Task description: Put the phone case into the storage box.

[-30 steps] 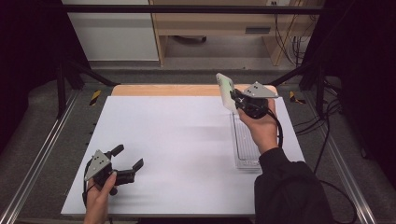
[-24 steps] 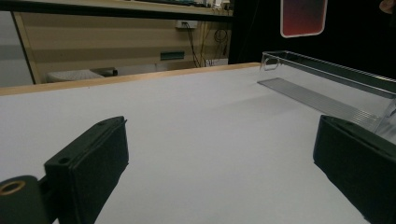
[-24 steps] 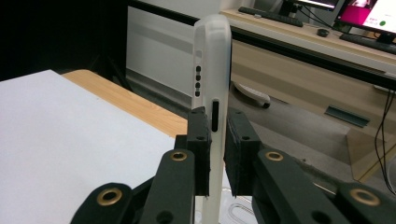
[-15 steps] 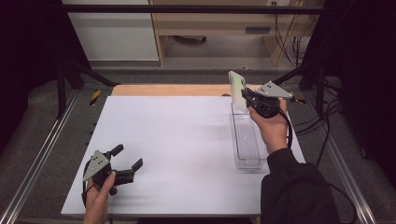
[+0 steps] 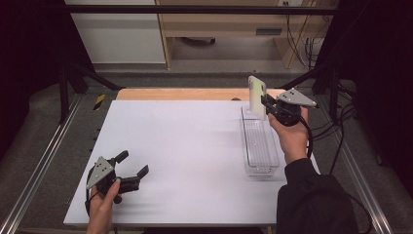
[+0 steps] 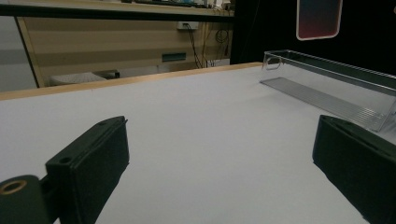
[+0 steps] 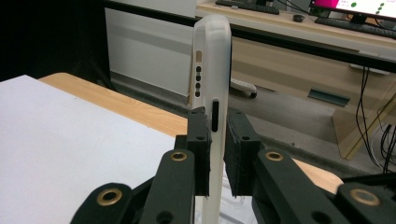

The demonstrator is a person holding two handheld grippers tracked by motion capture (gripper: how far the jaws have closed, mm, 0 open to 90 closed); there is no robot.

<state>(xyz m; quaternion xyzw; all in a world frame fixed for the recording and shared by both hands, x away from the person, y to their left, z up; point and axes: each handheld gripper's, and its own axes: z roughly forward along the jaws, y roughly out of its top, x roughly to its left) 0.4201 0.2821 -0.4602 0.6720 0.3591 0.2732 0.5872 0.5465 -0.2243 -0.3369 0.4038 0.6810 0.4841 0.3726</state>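
While you are working at the far right of the table, this is how it is looking:
Right gripper [image 5: 265, 103]: you are clamping both jaws on a phone case [image 5: 256, 97], holding it upright, edge-on in the right gripper view [image 7: 212, 93].
Phone case: it is hanging above the far end of the clear plastic tray [image 5: 259, 146], not touching it.
Left gripper [image 5: 132, 170]: you are resting it near the table's front left, jaws standing wide apart, nothing between them.
Tray: it is lying lengthwise along the white tabletop's [image 5: 185, 146] right edge.
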